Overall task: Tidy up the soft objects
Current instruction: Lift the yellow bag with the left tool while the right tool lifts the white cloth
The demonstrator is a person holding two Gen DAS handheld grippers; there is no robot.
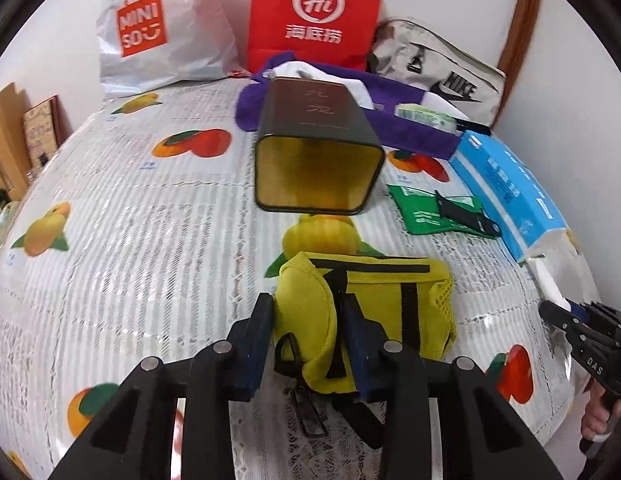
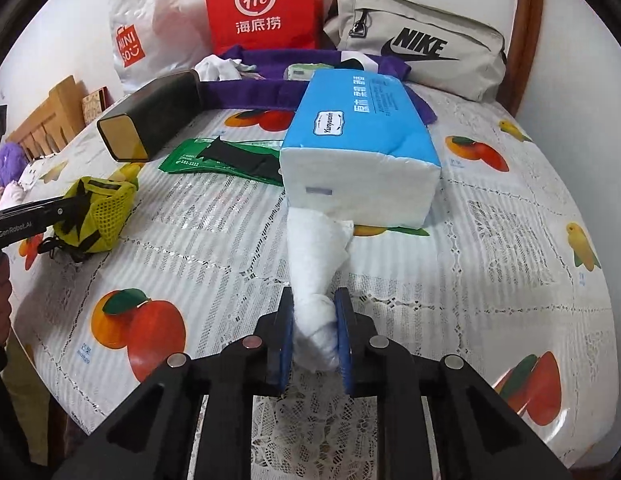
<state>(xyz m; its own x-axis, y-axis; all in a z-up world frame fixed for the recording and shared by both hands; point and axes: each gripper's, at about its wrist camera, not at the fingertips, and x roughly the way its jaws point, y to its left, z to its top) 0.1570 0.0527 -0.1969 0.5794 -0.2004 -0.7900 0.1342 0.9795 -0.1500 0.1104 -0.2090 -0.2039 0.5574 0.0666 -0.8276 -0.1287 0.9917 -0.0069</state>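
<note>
My left gripper (image 1: 306, 338) clamped the yellow pouch (image 1: 366, 316) near-desk, my right gripper (image 2: 313, 334) pinched tissue (image 2: 316, 264) drawn from the blue pack (image 2: 358, 160); next, pulling it free seemed required.

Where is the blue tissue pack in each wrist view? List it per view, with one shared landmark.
Left wrist view: the blue tissue pack lies at the right edge, beyond the yellow pouch.
Right wrist view: it sits at centre, with a white tissue pulled from its near end into the right gripper.
Shared landmark: the red paper bag standing against the wall.
</note>
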